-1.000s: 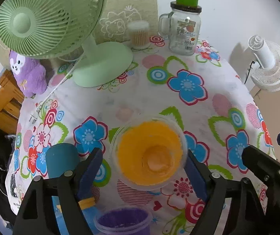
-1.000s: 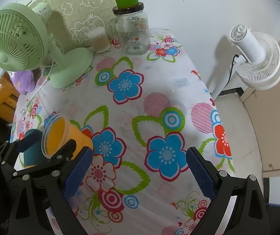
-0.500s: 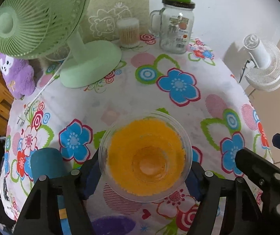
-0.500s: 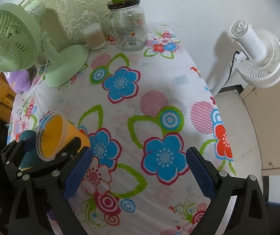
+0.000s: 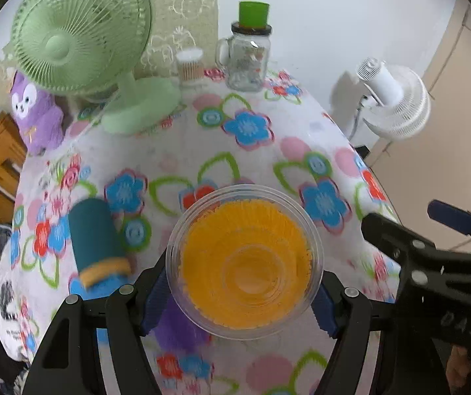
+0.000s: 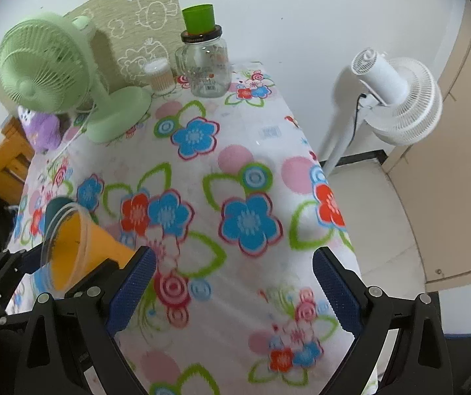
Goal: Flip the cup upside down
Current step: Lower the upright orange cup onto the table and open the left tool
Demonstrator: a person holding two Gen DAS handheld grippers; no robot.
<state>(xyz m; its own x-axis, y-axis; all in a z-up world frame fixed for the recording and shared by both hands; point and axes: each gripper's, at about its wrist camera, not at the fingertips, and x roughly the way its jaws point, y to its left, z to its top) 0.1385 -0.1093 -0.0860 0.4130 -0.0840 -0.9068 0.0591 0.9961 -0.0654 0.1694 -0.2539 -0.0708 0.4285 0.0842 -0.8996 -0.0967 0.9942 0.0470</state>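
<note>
Left wrist view: the orange cup (image 5: 245, 266), clenched in the left gripper (image 5: 240, 291), has lifted clear of the flowered tablecloth (image 5: 176, 151) and tipped sideways, mouth toward the camera, beside the teal cup (image 5: 95, 237); the flip seems underway. The right gripper (image 6: 232, 288) hangs released, empty.

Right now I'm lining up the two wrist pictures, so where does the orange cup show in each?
Left wrist: orange cup sits low centre, mouth toward the camera, gripped by the left gripper.
Right wrist: orange cup sits at lower left, seen tilted from the side.
Shared landmark: the glass jar with a green cap at the table's far end.
</note>
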